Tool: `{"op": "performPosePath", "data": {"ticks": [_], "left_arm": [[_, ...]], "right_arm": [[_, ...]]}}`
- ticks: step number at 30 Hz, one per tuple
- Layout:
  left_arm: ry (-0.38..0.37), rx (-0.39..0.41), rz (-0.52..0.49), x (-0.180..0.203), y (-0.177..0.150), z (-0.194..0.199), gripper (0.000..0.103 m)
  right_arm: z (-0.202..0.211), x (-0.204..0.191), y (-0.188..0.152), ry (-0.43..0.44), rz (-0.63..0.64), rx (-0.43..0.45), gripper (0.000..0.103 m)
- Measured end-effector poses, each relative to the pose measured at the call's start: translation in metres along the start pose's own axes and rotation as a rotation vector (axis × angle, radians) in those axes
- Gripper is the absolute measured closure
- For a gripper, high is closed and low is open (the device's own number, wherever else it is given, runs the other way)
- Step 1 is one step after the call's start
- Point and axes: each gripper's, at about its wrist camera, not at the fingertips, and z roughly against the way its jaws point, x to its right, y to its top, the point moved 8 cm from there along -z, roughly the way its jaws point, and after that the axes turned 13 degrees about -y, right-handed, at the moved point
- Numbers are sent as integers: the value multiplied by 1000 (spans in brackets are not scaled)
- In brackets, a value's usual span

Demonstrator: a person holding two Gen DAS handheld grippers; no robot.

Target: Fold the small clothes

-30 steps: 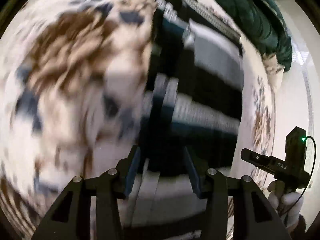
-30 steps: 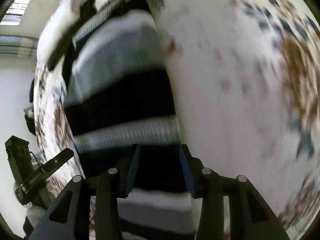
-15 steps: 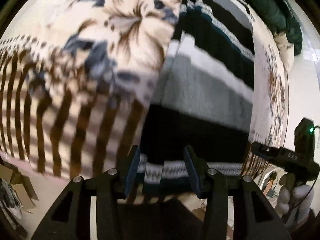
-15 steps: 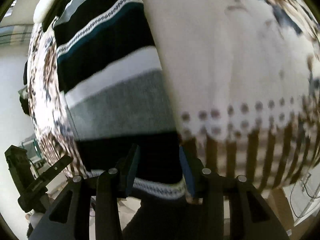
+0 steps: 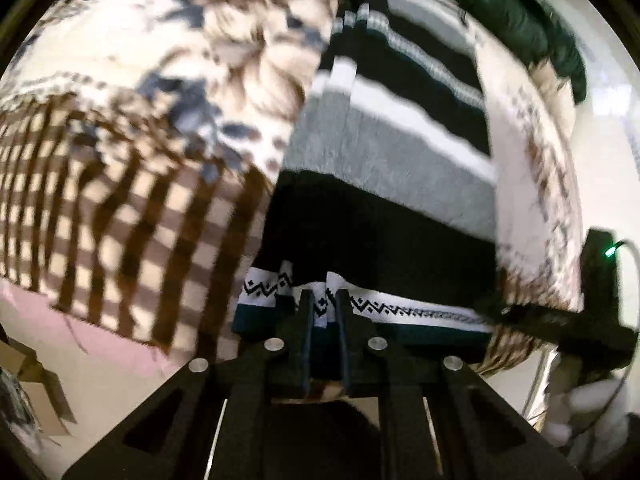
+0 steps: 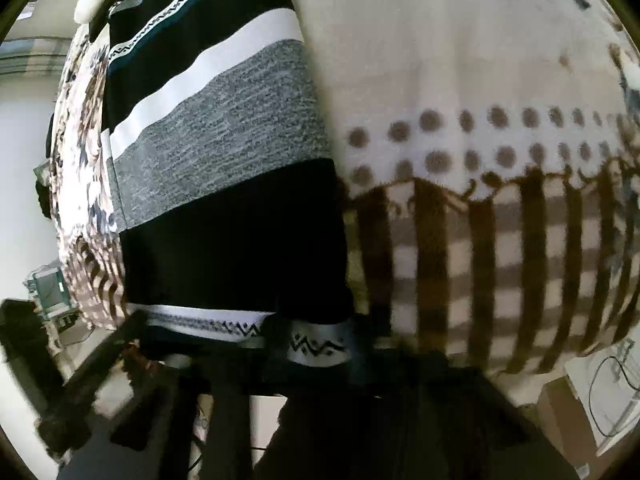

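— Where is the black, grey and white striped knitted sweater?

— It lies flat on the floral blanket. My left claw pinches its patterned hem; my right claw is closing on the hem too.

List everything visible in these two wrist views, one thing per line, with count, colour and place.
striped sweater: one, black, white and grey bands with a zigzag hem, lying flat on the blanket, hem at the near edge.
blanket: one, cream with brown and blue flowers and a brown checked border, covering the surface under the sweater.
dark green garment: one, at the far end beyond the sweater.
cardboard box: one, brown, on the floor at lower right of the right view.
left gripper: black, jaws pinching the hem's left part.
right gripper: black, at the hem's right corner; its jaws are closing, blurred and dark in its own view.
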Motion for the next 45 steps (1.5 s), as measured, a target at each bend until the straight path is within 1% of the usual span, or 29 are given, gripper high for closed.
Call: {"op": "performPosePath", "data": {"ticks": [1, 3, 5, 7, 9, 11, 13, 15, 16, 18, 19, 20, 21, 22, 24, 25, 28, 31, 32, 35, 36, 37, 38, 39, 40, 43, 45], "left_arm": [[-4, 8, 1, 0, 0, 6, 95], [-1, 31, -5, 3, 3, 18, 95], [2, 26, 0, 1, 5, 18, 95], [34, 3, -3, -9, 3, 9, 95], [67, -18, -8, -28, -1, 0, 95], [97, -54, -6, -42, -7, -20, 95], [107, -93, -17, -49, -13, -34, 94], [86, -96, -4, -47, -13, -34, 91], [62, -89, 11, -44, -11, -30, 90], [11, -67, 38, -39, -6, -18, 79], [-23, -41, 46, -36, -2, -11, 69], [-52, -14, 51, -34, 4, -6, 51], [-73, 1, 53, -34, 11, -5, 42], [-104, 12, 59, -35, 16, -8, 38], [-148, 1, 81, -41, 23, -23, 38], [-161, -25, 95, -46, 25, -38, 38], [-164, -82, 99, -54, 23, -62, 38], [-159, -87, 61, -51, 19, -63, 38], [-165, -91, 51, -49, 18, -62, 38], [-195, -93, 47, -46, 11, -56, 40], [-198, -92, 44, -46, 11, -55, 42], [-199, -88, 37, -46, 9, -53, 53], [-202, -89, 33, -49, 7, -49, 73], [-209, -85, 33, -48, 4, -47, 83], [-218, -78, 37, -46, 3, -44, 90], [-242, -40, 54, -33, 4, -32, 92], [-285, -14, 99, -32, 7, -17, 93]], "right_arm": [[3, -1, -1, 2, 3, 12, 92], [11, -3, -2, 7, 15, 32, 93], [18, -8, -4, 7, 36, 46, 93], [19, -14, -6, -7, 55, 54, 94], [14, -14, -6, -29, 73, 51, 94], [3, -13, -6, -42, 66, 37, 94], [-6, -13, -6, -49, 65, 25, 94], [-10, -15, -6, -41, 67, 12, 94], [-9, -13, -5, -33, 60, 5, 92], [-6, -10, -3, 16, 37, -14, 84], [-4, -6, -3, 35, 27, -20, 73], [-1, -2, -3, 53, 14, -21, 64], [0, 2, -3, 74, 4, -15, 53], [0, 7, -2, 100, -9, -8, 53], [-5, 9, -2, 128, -21, -23, 53], [-10, 11, -2, 157, -30, -38, 53], [-28, 4, -1, 284, -62, -73, 52], [-39, -1, 0, 363, -88, -82, 51], [-40, -3, 1, 399, -98, -80, 50], [-40, 0, 2, 423, -103, -77, 50], [-39, 1, 2, 424, -105, -74, 53], [-38, 2, 2, 427, -106, -72, 59], [-37, 5, 0, 432, -108, -73, 64], [-36, 8, -1, 439, -109, -74, 75], [-32, 8, -2, 445, -110, -68, 80], [-19, 3, -4, 435, -97, -42, 87], [-6, 1, -5, 445, -89, -24, 88]]}}
